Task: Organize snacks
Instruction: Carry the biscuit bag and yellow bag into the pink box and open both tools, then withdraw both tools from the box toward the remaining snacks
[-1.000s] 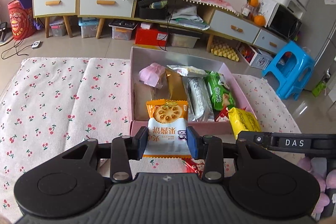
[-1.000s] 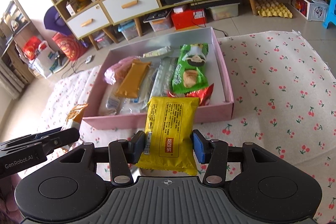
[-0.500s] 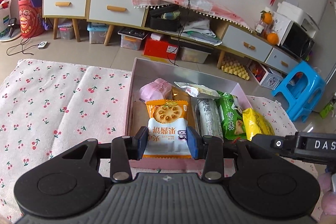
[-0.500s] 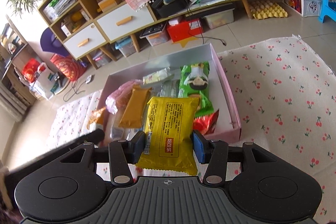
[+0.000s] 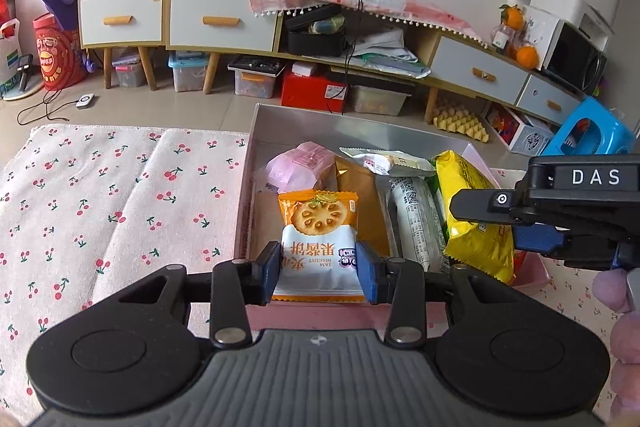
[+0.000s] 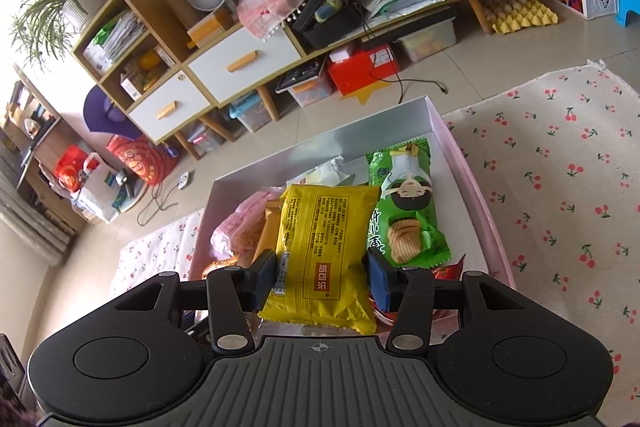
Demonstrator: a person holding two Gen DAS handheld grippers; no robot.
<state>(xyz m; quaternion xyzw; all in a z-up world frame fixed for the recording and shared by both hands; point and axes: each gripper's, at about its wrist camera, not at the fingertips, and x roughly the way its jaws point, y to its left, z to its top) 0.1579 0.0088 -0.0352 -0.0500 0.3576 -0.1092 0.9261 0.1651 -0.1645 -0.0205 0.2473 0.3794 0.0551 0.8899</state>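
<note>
My left gripper (image 5: 319, 271) is shut on an orange-and-white jam biscuit packet (image 5: 317, 235), held over the near left part of the pink box (image 5: 256, 163). My right gripper (image 6: 323, 281) is shut on a yellow snack packet (image 6: 320, 251) above the middle of the same pink box (image 6: 472, 187); the yellow snack packet (image 5: 468, 211) and the right gripper's body show at the right of the left wrist view. Inside the box lie a green chip packet (image 6: 404, 211), a pink wrapped snack (image 5: 300, 163), a brown packet (image 5: 360, 199) and a clear long packet (image 5: 416, 223).
The box sits on a cherry-print cloth (image 5: 100, 195) spread on the floor. Behind it runs a low cabinet (image 5: 200, 15) with drawers, storage bins and a red box (image 5: 312, 91). A blue stool (image 5: 588, 135) stands at the far right. A purple-gloved hand (image 5: 612, 291) shows at the right edge.
Both grippers moved forward over the box with their packets still held. The yellow packet has come from the box's near edge to above its middle, and the right gripper has rolled somewhat.
</note>
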